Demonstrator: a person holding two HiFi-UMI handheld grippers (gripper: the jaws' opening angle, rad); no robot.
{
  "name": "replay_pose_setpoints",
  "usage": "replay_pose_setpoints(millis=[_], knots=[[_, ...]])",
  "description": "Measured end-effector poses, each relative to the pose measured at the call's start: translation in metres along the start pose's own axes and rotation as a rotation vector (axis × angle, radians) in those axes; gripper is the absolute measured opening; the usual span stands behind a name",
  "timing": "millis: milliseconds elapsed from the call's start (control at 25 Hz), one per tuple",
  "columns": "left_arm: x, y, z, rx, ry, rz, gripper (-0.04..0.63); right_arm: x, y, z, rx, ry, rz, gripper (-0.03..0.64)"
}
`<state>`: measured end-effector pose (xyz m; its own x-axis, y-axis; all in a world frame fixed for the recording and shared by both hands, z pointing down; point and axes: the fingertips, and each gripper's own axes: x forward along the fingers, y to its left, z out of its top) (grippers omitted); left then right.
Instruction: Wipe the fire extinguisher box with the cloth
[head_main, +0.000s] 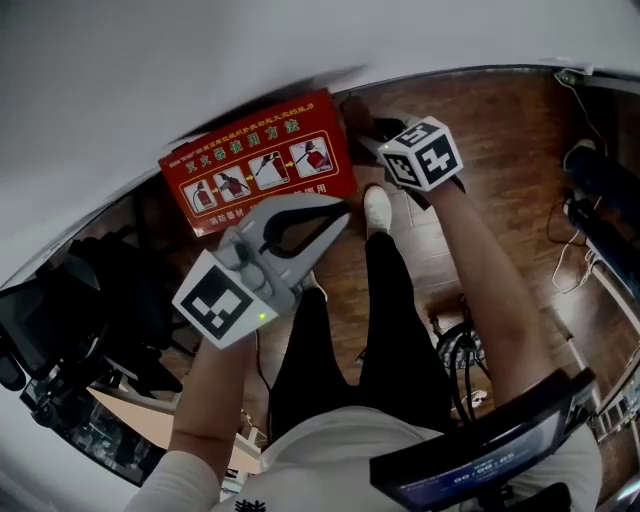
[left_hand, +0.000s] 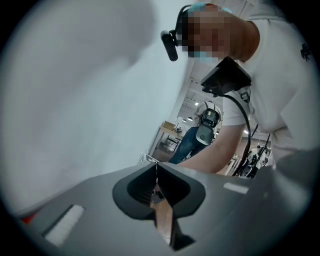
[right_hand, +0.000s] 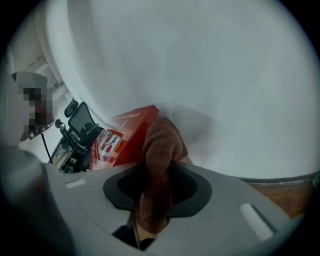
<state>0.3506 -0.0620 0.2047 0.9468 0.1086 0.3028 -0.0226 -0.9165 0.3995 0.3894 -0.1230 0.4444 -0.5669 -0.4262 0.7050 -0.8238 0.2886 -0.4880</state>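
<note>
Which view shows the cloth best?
Right gripper view: the brown cloth fills the centre, pinched in the right tool, its end by the red fire extinguisher box. Head view shows only a dark sliver of it at the box corner. Left gripper view shows none.

Fire extinguisher box (head_main: 258, 165): yellow heading 灭火器使用方法 over four pictogram panels; smaller print illegible.

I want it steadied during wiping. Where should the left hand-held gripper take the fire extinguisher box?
Probably the near edge of the fire extinguisher box, toward its left end, from the person's side: its far edge meets the white wall, and the right hand-held gripper holds the cloth at its right corner. The left hand-held gripper is shut; open it first.
</note>
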Motion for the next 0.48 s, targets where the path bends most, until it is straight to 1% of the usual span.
replay_pose_setpoints(millis=[160, 320, 400, 480], knots=[[0.012, 0.01, -0.006, -0.01, 0.021, -0.01, 0.003, 0.033, -0.002, -0.016, 0.043, -0.004, 0.054, 0.117], [0.024, 0.019, -0.013, -0.011, 0.037, -0.021, 0.003, 0.058, -0.013, -0.024, 0.072, -0.013, 0.078, 0.117], [0.029, 0.024, -0.017, -0.01, 0.043, -0.027, 0.003, 0.066, -0.024, -0.028, 0.089, -0.018, 0.077, 0.115], [0.033, 0.03, -0.021, -0.008, 0.047, -0.026, 0.003, 0.078, -0.034, -0.035, 0.077, -0.001, 0.08, 0.115]])
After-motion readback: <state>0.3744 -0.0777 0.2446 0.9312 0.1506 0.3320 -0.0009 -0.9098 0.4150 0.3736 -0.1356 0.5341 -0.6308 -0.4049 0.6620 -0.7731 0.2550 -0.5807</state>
